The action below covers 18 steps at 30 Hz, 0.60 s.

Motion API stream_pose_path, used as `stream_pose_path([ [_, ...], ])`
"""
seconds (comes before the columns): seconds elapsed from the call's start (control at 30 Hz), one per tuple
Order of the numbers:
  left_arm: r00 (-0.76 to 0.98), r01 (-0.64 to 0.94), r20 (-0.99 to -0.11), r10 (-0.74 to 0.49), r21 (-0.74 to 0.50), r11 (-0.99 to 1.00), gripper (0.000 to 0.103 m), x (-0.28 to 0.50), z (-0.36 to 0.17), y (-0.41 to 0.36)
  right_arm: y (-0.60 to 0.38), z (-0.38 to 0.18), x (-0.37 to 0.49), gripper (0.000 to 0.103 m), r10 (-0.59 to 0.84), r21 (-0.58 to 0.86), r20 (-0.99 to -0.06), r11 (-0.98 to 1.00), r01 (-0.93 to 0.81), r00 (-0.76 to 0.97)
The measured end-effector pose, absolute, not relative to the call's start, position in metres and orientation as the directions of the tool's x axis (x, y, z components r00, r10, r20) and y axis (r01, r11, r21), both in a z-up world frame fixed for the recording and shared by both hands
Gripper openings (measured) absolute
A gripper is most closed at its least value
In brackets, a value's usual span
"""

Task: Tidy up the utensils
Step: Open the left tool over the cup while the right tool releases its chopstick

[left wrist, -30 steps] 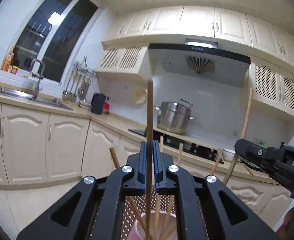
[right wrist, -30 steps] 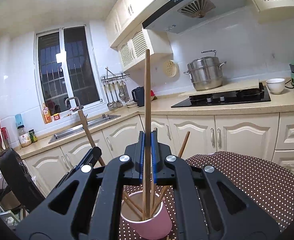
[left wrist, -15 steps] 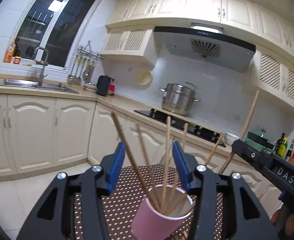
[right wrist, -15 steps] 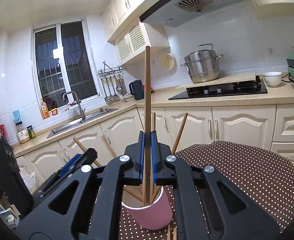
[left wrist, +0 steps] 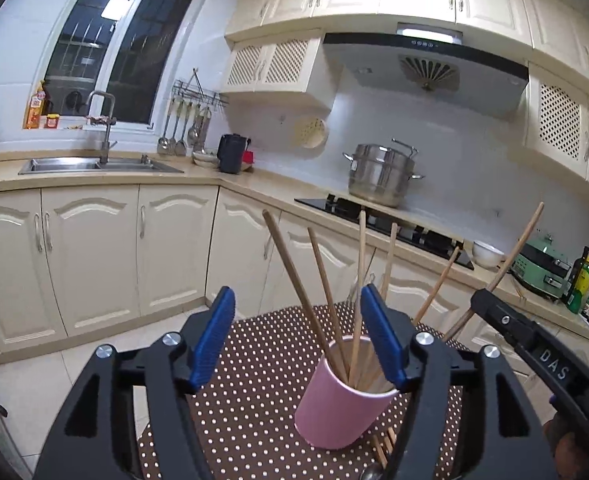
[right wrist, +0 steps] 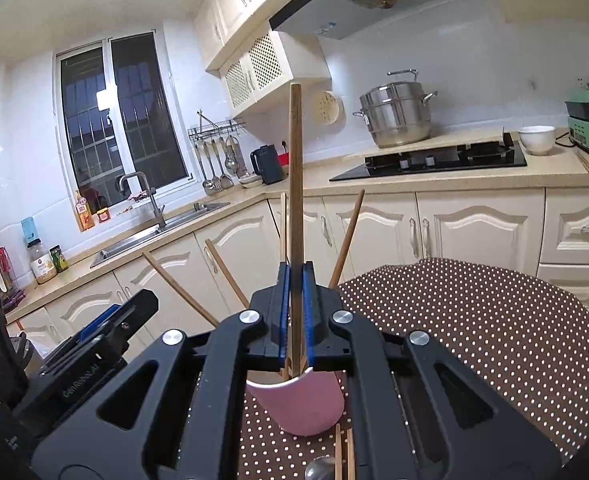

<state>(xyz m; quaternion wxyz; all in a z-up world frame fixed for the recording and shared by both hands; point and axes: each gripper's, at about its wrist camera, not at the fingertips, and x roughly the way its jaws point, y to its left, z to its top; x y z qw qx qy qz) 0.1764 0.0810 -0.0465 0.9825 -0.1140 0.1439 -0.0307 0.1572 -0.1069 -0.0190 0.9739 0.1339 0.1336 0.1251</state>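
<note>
Left tongs: your left gripper (left wrist: 294,340) is standing with its blue pads (left wrist: 214,340) well apart — the jaws have just been opening. No pad is pressing on anything; the chopsticks are rising free in the gap, viewed through it.

Right tongs: your right gripper (right wrist: 295,312) is clamping shut on the held chopstick (right wrist: 295,200), which is standing nearly upright, its lower end dipping toward the cup's mouth.

Cup: the pink cup (left wrist: 340,400) is sitting on the dotted tablecloth (left wrist: 254,380), at about 5 o'clock from the middle of your left view, partly between the left jaws. In your right view it is showing at 6 o'clock, just below the closed pads.

Loose chopsticks in cup: the standing chopsticks (left wrist: 294,284) are fanning out of the cup, some leaning toward 11 o'clock, others toward 1 o'clock.

On the cloth: the lying chopsticks (right wrist: 344,452) are resting flat just beside the cup's base, at 6 o'clock in your right view, with a rounded metal utensil (right wrist: 319,468) near them — too cut off to name.

Other gripper in view: your right tool is entering the left view at 3 to 4 o'clock.

Background: a steel pot (left wrist: 380,174) is sitting on the hob (left wrist: 382,220), at 1 o'clock.
</note>
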Motion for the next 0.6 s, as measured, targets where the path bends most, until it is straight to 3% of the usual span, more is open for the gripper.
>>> stream_pose_path([
  [0.5, 0.922, 0.005, -0.377, -0.087, -0.213, 0.977, 0.067, 0.167, -0.051, 0.088, -0.099, -0.026, 0.149, 0.010, 0.250, 0.266, -0.271, 0.948, -0.177, 0.930],
  [0.57, 0.921, 0.007, -0.380, -0.090, -0.213, 0.977, 0.067, 0.164, -0.051, 0.090, -0.100, -0.026, 0.145, 0.029, 0.240, 0.263, -0.270, 0.950, -0.168, 0.933],
  [0.6, 0.920, 0.009, -0.381, -0.092, -0.213, 0.977, 0.067, 0.164, -0.050, 0.091, -0.100, -0.026, 0.144, 0.051, 0.234, 0.260, -0.267, 0.952, -0.163, 0.935],
])
